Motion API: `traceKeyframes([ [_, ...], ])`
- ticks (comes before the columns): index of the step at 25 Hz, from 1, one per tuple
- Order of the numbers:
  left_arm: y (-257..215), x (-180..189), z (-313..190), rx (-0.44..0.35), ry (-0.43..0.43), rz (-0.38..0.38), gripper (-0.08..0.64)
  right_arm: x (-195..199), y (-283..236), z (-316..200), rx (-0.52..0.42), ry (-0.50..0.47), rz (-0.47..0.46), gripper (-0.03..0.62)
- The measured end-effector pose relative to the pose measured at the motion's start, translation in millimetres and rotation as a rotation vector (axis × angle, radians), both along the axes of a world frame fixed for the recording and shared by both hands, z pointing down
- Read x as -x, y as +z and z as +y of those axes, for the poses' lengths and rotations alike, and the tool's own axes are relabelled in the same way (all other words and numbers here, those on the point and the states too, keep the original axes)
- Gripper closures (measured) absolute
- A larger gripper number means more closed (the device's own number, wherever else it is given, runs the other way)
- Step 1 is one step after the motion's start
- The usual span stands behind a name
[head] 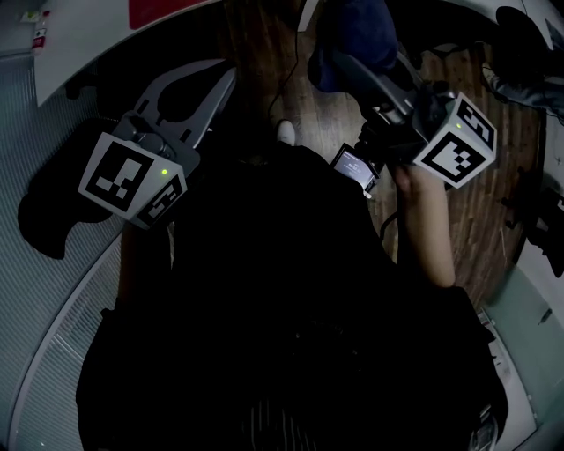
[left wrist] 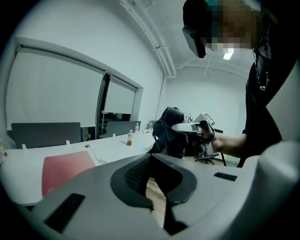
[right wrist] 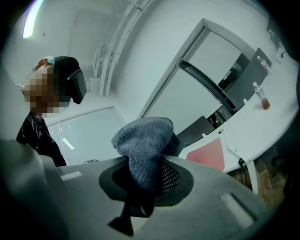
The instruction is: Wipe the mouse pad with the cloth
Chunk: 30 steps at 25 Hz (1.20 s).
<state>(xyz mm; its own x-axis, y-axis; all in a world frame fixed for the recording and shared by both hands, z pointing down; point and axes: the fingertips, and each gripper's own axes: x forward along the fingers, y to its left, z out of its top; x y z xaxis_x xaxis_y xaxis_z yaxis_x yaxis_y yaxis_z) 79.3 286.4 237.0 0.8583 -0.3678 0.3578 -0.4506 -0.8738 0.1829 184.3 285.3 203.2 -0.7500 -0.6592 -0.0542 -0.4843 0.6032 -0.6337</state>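
Note:
A dark blue fluffy cloth (right wrist: pixel 143 140) bulges out of my right gripper (right wrist: pixel 145 164), whose jaws are shut on it. In the head view the cloth (head: pixel 352 35) hangs over wooden floor, and the right gripper (head: pixel 344 63) is held high, off the table. The red mouse pad (left wrist: pixel 65 168) lies on the white table (left wrist: pixel 110 150); it also shows as a red patch (head: pixel 163 11) at the top edge and as a pink mouse pad (right wrist: pixel 208 154) beyond the cloth. My left gripper (left wrist: pixel 150 158) is shut on nothing, its tips together (head: pixel 227 77) in the air near the table edge.
A small bottle (left wrist: pixel 130 138) with orange liquid stands further along the table, and a cable (left wrist: pixel 93 153) runs across it. Dark chair backs (left wrist: pixel 47 133) line the far side. Wooden floor (head: pixel 300 110) lies below both grippers. The person's dark torso fills the lower head view.

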Motion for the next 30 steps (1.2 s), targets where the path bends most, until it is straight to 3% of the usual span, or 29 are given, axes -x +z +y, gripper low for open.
traceKeyframes([
  [4,-0.7,-13.4,-10.4,0.007,0.01,-0.006,0.551,-27.0,11.2,-6.5,0.007,0.024,-0.013,0.525],
  [11,7.2,20.1,-40.6,0.043,0.007,-0.03,0.551,-16.4,24.3,-25.8,0.021,0.074,-0.052,0.525],
  [16,-6.0,9.9,-72.5,0.134,0.05,0.13,0.551,-16.1,23.1,-39.2,0.045,0.119,0.02,0.525],
  [23,-22.3,7.2,-144.9,0.121,0.147,0.244,0.551,-22.5,-10.3,-86.8,0.017,0.205,0.167,0.525],
  [26,-28.1,22.3,-172.1,0.116,0.19,0.251,0.551,4.4,-34.1,-122.2,-0.032,0.198,0.206,0.525],
  [30,-7.0,38.8,-209.3,0.074,0.256,0.223,0.551,40.9,-30.9,-175.0,-0.059,0.187,0.188,0.525],
])
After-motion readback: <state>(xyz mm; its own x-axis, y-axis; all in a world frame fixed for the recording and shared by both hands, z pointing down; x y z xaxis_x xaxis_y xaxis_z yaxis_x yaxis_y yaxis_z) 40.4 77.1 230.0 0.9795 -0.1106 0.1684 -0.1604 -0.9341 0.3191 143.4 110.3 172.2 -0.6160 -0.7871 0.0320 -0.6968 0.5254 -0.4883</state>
